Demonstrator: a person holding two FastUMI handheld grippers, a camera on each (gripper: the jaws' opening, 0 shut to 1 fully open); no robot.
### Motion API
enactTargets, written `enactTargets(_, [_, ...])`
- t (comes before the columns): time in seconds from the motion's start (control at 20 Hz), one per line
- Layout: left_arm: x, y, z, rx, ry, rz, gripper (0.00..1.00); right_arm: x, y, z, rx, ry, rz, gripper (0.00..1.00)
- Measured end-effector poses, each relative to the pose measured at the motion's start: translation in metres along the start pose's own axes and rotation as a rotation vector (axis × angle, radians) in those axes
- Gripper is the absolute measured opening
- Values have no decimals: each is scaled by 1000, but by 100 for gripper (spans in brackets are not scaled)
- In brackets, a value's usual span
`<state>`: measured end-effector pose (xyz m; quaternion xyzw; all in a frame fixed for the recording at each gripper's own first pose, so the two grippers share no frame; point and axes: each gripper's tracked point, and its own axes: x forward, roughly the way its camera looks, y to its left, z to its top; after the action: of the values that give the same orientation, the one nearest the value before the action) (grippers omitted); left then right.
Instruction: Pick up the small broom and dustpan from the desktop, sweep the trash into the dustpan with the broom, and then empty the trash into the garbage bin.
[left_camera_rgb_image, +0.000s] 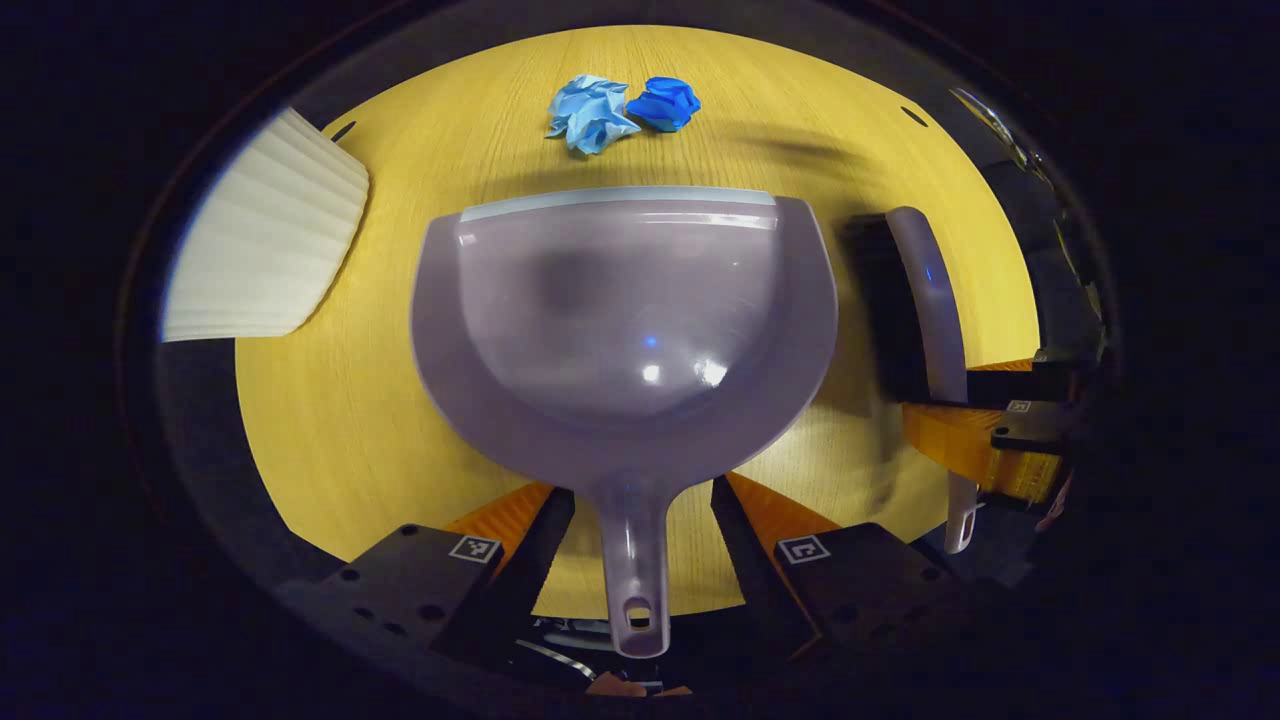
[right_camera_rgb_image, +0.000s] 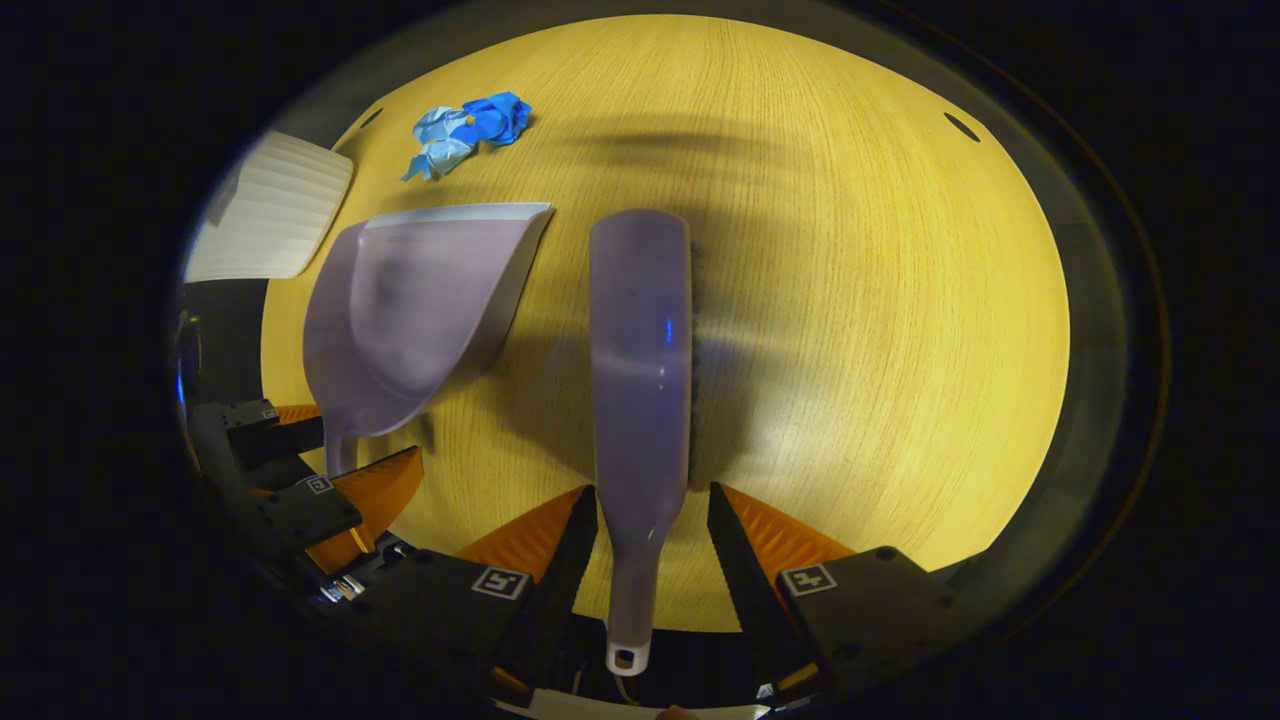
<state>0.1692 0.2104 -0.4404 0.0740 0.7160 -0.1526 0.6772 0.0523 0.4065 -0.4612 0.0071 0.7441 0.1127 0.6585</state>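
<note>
The left hand-held gripper (left_camera_rgb_image: 640, 555) stood wide open with the dustpan (left_camera_rgb_image: 625, 330) handle running down the middle of the gap, neither finger touching it. The right hand-held gripper (right_camera_rgb_image: 648, 565) was likewise spread, its fingers to either side of the broom (right_camera_rgb_image: 640, 370) handle, apart from it. Both tools lay flat on the counter (left_camera_rgb_image: 330, 420), side by side, the dustpan's lip facing the trash: a light blue crumpled wad (left_camera_rgb_image: 590, 113) and a darker blue one (left_camera_rgb_image: 665, 103) touching it, a little way beyond the lip. A white ribbed bin (left_camera_rgb_image: 265, 240) sat at the counter's far left edge.

The step in hand looked to be the double pick-up, with nothing yet gripped. To do it well, each gripper probably needed to come forward a touch so the pads met the thicker part of the handle rather than the thin end with the hanging hole, which would likely let the tool swing. Closing squarely across the handle, with the fingers low near the wood, seemed the safer course, since both handles were smooth plastic and might slip or roll under an off-centre squeeze. The dustpan wanted a firm hold, because its wide pan would likely pull the front down once lifted. The two tools lay close together, so lifting straight up should keep them from knocking.
</note>
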Motion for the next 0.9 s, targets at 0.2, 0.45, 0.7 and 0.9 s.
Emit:
enactTargets(0.2, [9,3,0,-35,34,-21,72,4,6,0,-12,10,13,55])
enactTargets(0.45, [13,5,-3,-41,53,-25,40,6,8,3,-6,23,32,43])
enactTargets(0.7, [13,10,-1,-6,54,6,29,5,8,6,-18,12,42,30])
enactTargets(0.9, [11,14,-3,-1,43,9,31,0,8,6,-29,4,67,26])
